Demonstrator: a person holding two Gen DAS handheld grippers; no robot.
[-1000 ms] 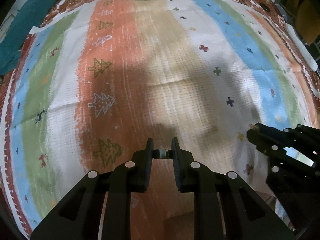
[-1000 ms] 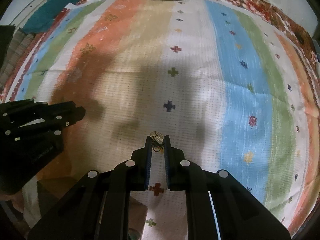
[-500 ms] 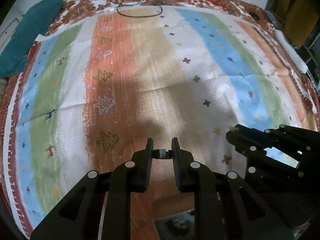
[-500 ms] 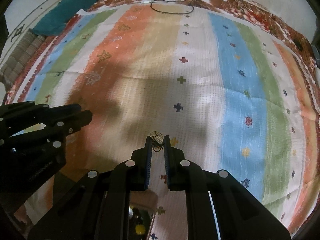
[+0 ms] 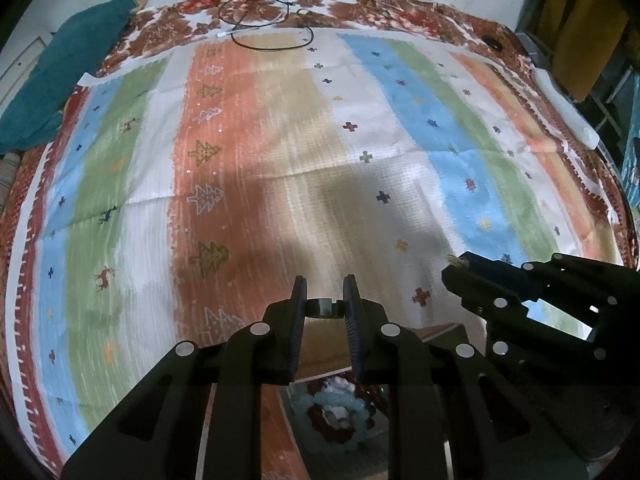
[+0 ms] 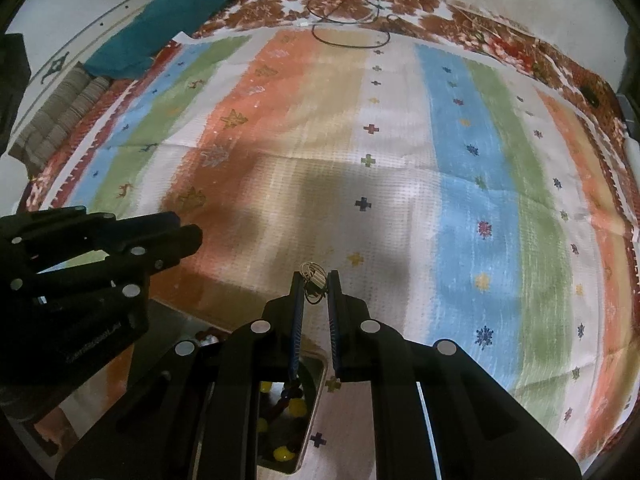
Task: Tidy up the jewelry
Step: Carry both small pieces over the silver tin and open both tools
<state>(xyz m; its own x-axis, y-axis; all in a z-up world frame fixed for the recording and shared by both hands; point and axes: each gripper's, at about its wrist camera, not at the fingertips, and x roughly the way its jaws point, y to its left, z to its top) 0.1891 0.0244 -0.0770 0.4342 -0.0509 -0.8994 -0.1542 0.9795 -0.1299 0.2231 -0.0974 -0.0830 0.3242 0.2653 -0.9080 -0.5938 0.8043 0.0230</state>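
Observation:
My left gripper [image 5: 324,298] is shut on a small dark ring [image 5: 322,307] held between its fingertips, above the striped rug. Below it a box compartment [image 5: 336,412] holds pale blue and dark red beads. My right gripper [image 6: 316,284] is shut on a small wire-and-bead jewelry piece [image 6: 313,276] that pokes past its fingertips. Below it a tray compartment [image 6: 284,420] holds yellow and dark beads. The right gripper shows at the right of the left wrist view [image 5: 452,270]; the left gripper shows at the left of the right wrist view [image 6: 192,240].
A striped rug [image 5: 280,160] with tree and cross motifs covers the floor. A teal cloth [image 5: 60,72] lies at the far left edge. A black cable loop [image 5: 272,36] lies at the far edge. Furniture [image 5: 580,40] stands at the far right.
Both grippers have risen and pulled back, still holding their pieces. More of the rug and the jewelry compartments below has come into view.

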